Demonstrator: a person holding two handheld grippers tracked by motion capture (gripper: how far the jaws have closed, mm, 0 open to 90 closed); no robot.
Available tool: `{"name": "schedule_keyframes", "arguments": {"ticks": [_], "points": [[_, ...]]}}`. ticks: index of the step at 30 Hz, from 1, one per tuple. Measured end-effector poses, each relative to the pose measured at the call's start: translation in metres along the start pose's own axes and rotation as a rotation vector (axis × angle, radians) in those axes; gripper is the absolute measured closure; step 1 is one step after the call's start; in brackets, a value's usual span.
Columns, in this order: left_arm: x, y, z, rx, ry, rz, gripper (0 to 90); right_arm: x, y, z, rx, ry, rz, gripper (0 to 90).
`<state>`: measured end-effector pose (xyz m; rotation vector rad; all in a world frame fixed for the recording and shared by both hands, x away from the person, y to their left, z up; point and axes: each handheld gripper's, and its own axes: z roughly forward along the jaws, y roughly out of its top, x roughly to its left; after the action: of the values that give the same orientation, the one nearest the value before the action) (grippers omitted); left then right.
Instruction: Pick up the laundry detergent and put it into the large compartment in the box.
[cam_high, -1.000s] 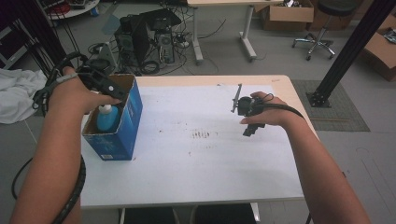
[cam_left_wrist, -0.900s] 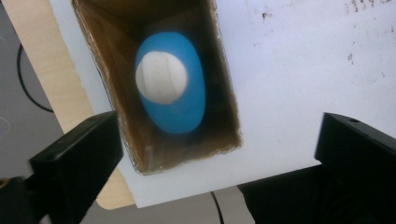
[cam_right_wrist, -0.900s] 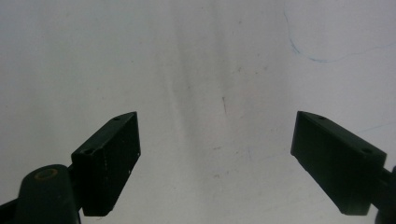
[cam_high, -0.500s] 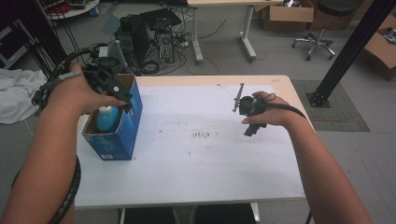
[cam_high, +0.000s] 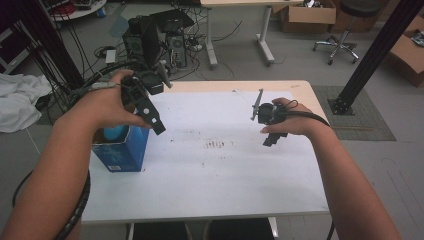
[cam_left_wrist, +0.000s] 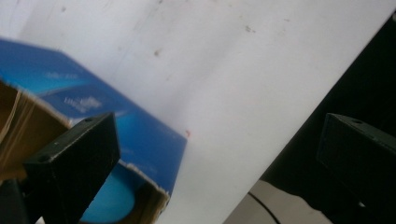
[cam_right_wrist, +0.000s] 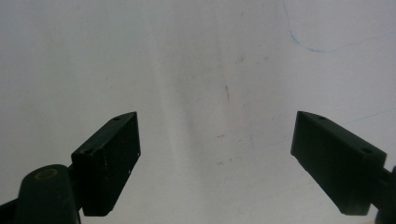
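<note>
An open blue cardboard box (cam_high: 122, 152) stands at the table's left edge, with a light blue object (cam_high: 113, 133) inside it. My left gripper (cam_high: 152, 117) is held above the box's right rim, tilted down toward the table. In the left gripper view its jaws stand wide open with nothing between them, over the box (cam_left_wrist: 98, 112) and the light blue object (cam_left_wrist: 109, 203). My right gripper (cam_high: 270, 131) hovers over the right half of the white table (cam_high: 215, 175). Its jaws (cam_right_wrist: 215, 149) are wide open and empty above the bare tabletop.
The white tabletop (cam_right_wrist: 201, 70) carries faint pen marks and smudges near its middle (cam_high: 216, 145). Behind the table are computer towers and cables (cam_high: 155, 40), a desk leg (cam_high: 265, 30) and an office chair (cam_high: 345, 35). A black post (cam_high: 370, 55) stands at the right.
My left gripper has risen from over the box and swung right, its jaws now past the box's right rim. The right gripper has hardly moved.
</note>
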<state>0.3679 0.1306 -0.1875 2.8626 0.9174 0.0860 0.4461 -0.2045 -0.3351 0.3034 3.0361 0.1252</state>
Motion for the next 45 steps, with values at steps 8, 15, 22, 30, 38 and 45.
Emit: {"name": "schedule_keyframes", "arguments": {"ticks": [8, 15, 22, 30, 38, 45], "points": [[-0.016, 0.003, 0.006, 0.004, -0.027, 0.19, 0.1, 0.003, -0.001, -0.002, 0.008, -0.009, -0.003, 15.9], [-0.033, 0.007, 0.014, 0.037, -0.035, 0.304, 0.1, 0.01, -0.001, -0.003, 0.021, -0.021, -0.019, 15.9], [-0.042, 0.01, 0.02, 0.093, -0.047, 0.366, 0.1, 0.009, -0.006, -0.008, 0.009, -0.019, -0.014, 15.8], [-0.05, 0.015, 0.024, 0.086, -0.067, 0.405, 0.0, 0.008, -0.008, -0.007, 0.02, -0.016, -0.006, 15.8], [-0.05, 0.016, 0.027, 0.084, -0.072, 0.412, 0.1, 0.009, -0.005, -0.004, 0.028, -0.011, -0.015, 15.9], [-0.045, 0.014, 0.025, 0.078, -0.068, 0.4, 0.1, 0.008, -0.004, -0.005, 0.025, -0.015, -0.014, 15.8]]}}
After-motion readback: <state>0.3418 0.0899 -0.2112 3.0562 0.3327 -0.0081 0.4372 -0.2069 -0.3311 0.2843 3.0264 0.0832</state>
